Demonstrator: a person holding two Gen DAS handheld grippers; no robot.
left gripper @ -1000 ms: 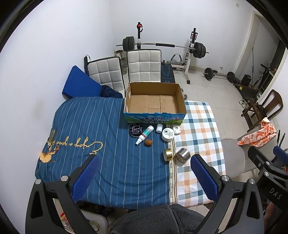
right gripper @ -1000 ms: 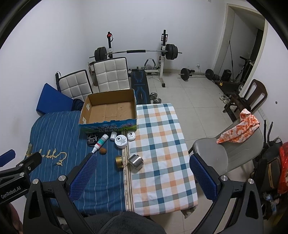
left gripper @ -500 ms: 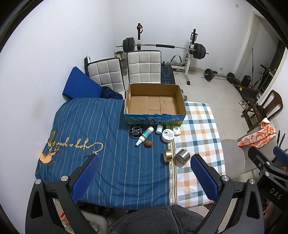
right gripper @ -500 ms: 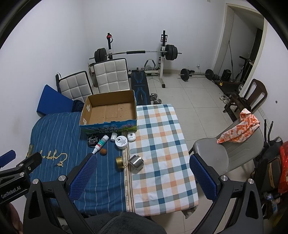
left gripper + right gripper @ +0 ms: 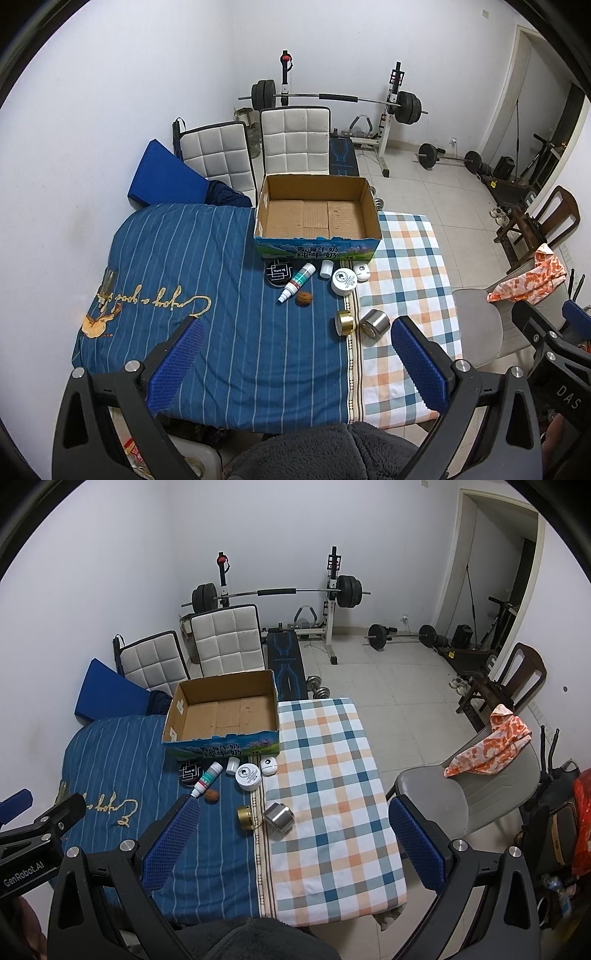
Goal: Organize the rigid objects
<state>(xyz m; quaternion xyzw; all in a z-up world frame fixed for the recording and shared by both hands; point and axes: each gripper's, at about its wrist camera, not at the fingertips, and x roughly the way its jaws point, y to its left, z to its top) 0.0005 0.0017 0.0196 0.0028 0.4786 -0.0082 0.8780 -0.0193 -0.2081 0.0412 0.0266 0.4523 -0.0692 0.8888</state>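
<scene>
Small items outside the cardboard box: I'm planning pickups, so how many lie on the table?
8. In front of the cardboard box: black tin, spray bottle, small white cap, white jar, white round case. Nearer: walnut, gold tin, silver tin. None seems hidden.

Cardboard box [image 5: 317, 216] top open; small items [image 5: 317, 291] crowd front, prob. passable.
</scene>
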